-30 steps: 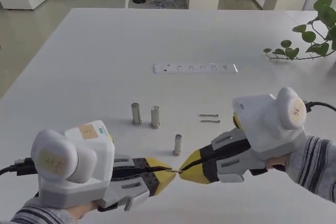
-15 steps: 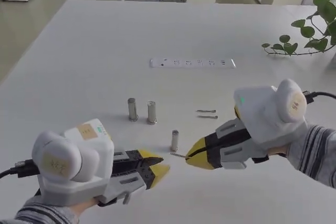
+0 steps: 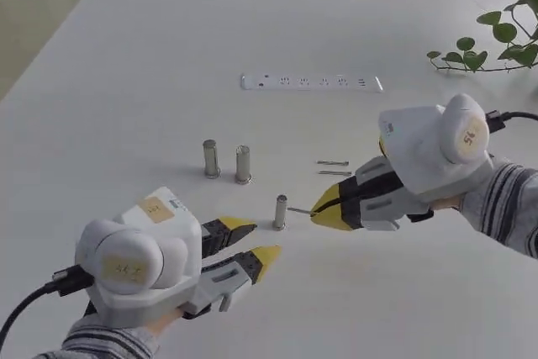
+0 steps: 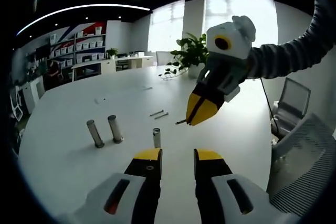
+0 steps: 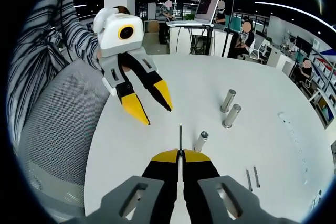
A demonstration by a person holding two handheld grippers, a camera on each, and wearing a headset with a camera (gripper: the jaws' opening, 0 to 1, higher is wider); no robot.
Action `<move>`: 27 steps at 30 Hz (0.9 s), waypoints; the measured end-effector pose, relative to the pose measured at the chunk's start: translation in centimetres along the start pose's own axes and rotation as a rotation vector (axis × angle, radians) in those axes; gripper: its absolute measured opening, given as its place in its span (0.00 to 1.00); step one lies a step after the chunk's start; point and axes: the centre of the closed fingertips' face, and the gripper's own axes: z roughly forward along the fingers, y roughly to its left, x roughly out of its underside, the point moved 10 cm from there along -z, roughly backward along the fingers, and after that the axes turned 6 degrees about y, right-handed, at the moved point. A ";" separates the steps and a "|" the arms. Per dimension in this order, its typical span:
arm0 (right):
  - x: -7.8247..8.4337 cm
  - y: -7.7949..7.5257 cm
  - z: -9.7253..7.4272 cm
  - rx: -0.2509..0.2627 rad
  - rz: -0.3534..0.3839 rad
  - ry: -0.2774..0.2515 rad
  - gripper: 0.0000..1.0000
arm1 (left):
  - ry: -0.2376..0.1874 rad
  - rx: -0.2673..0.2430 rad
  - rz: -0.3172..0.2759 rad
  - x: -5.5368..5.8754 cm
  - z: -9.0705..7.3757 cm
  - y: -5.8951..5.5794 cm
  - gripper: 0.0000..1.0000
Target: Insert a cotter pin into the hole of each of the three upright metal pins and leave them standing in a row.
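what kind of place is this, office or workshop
Most likely an open-plan office, not a workshop: the work sits on a large white table with a power strip, a leafy plant stands at its far end, and a mesh office chair and a desk monitor show around it.

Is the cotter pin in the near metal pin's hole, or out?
Out. The right gripper is shut on the cotter pin, whose tip lies beside the near metal pin, apart from it.

Right hand-held gripper (image 3: 314, 207) holds a cotter pin (image 3: 298, 209) beside the nearest metal pin (image 3: 280, 212).
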 end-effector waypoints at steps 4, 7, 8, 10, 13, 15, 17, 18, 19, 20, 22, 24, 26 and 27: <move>0.4 -0.6 0.6 -0.004 -0.012 0.027 0.00 | 0.002 -0.043 -0.011 -0.1 1.2 0.4 0.22; 0.8 -1.2 1.0 -0.008 -0.013 0.038 0.00 | 0.019 -0.066 0.000 -0.1 2.2 0.6 0.25; 1.0 -1.8 1.2 -0.012 -0.013 0.041 0.00 | 0.021 -0.069 -0.001 -0.1 2.4 0.6 0.25; 1.2 -2.5 1.4 -0.013 -0.013 0.045 0.00 | 0.019 -0.082 -0.006 -0.1 2.9 0.8 0.26; 1.5 -3.1 1.4 -0.014 -0.008 0.044 0.00 | 0.035 -0.114 -0.005 0.0 3.8 1.1 0.26; 1.9 -4.0 1.6 -0.016 -0.016 0.051 0.00 | 0.039 -0.128 -0.012 0.0 4.4 1.4 0.26; 2.0 -4.1 1.6 -0.020 -0.021 0.054 0.00 | 0.046 -0.143 -0.013 0.0 4.9 1.6 0.25; 2.1 -4.3 1.7 -0.025 -0.021 0.053 0.00 | 0.054 -0.153 -0.026 0.1 5.3 1.7 0.25; 2.2 -4.4 1.8 -0.028 -0.023 0.053 0.00 | 0.054 -0.159 -0.031 0.0 5.6 1.7 0.25; 2.2 -4.4 1.9 -0.029 -0.029 0.055 0.00 | 0.053 -0.166 -0.032 0.0 6.0 1.7 0.24; 2.3 -4.4 2.0 -0.030 -0.033 0.057 0.00 | 0.055 -0.173 -0.050 0.1 6.5 1.7 0.23; 2.3 -4.6 2.0 -0.036 -0.036 0.051 0.00 | 0.059 -0.176 -0.059 0.1 6.8 1.7 0.21; 2.4 -4.7 2.0 -0.040 -0.037 0.046 0.00 | 0.064 -0.186 -0.068 0.2 7.2 1.7 0.21; 2.4 -4.7 2.1 -0.044 -0.039 0.046 0.00 | 0.068 -0.190 -0.080 0.4 7.4 1.7 0.20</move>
